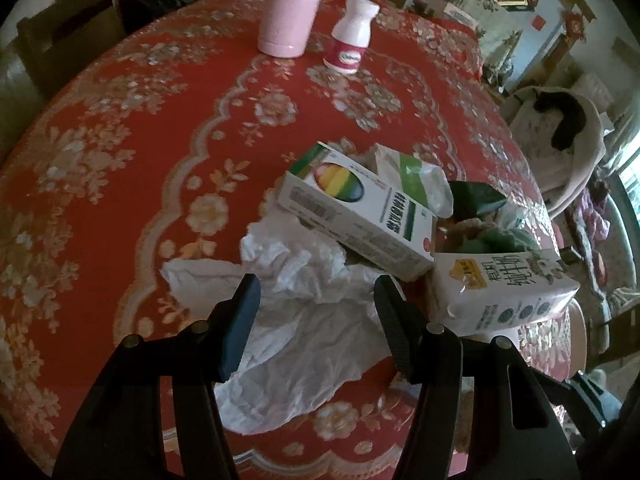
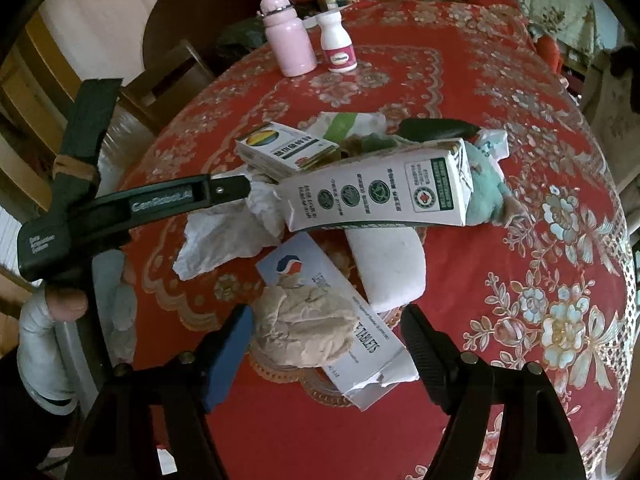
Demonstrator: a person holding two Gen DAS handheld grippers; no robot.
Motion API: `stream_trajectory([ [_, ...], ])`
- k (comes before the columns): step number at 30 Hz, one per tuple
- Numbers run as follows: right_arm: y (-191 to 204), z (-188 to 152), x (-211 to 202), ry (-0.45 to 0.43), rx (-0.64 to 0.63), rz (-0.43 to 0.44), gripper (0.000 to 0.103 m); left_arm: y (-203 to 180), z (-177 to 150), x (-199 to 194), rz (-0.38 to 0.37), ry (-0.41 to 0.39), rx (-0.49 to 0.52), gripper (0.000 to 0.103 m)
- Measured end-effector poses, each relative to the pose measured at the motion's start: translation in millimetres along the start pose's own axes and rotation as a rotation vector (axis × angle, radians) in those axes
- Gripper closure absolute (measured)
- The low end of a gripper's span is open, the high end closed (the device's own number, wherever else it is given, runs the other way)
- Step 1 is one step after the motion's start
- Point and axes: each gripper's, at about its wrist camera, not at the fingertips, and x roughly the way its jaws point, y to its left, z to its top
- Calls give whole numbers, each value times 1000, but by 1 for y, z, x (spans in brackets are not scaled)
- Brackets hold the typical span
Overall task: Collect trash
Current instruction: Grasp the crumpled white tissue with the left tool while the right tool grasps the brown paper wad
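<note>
Red cloth with pale flower patterns covered the desk [image 1: 120, 152], and the trash lay heaped near its middle. A crumpled white tissue [image 1: 304, 320] spread out in front of the left tool [image 1: 316, 312], whose jaws stood apart above it, pads touching nothing that could be made out. Behind the tissue lay a white medicine box [image 1: 356, 212] printed with a rainbow-striped oval and a green band (its Chinese lettering was too small to read). Just right of it leaned a white milk carton [image 1: 508, 292] with large dark Chinese characters and a yellow emblem; its side in the right wrist view carried round green seals and a red-and-green certification mark. Green and white wrappers [image 1: 424, 180] were bunched behind both boxes.

From the right wrist view, a wad of beige crumpled paper [image 2: 308, 328] sat between the spread jaws of the right tool [image 2: 324, 344], not pinched. Under the wad lay a flat white tablet carton [image 2: 360, 336] with a red-and-blue logo and the word "TABLETS". The left tool's arm read "GenRobot.AI".

Farther back stood a pink flask [image 1: 288, 12] and a white pill bottle [image 1: 352, 36] with a magenta label.
</note>
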Motion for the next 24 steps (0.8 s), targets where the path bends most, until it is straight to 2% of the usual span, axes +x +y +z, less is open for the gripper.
stream_trajectory([
  [2,-2,0,1,-3,5,11,40,-5,0,7,-3,15,13,45],
  [3,-3,-1,1,-1,12,23,49,-6,0,9,-2,23,18,45],
  [5,-5,-2,3,3,22,33,56,-6,-1,12,-9,28,16,46],
  [7,-7,-4,4,6,28,37,64,-4,-2,12,-27,25,3,58],
  [8,-7,-4,3,2,31,42,65,-1,-2,13,-40,42,-7,78],
  [12,-10,-6,-6,-19,51,69,69,5,-6,5,-62,57,-18,96],
  [24,-10,-4,-45,-94,35,88,69,-7,-16,-75,-71,-60,31,98],
])
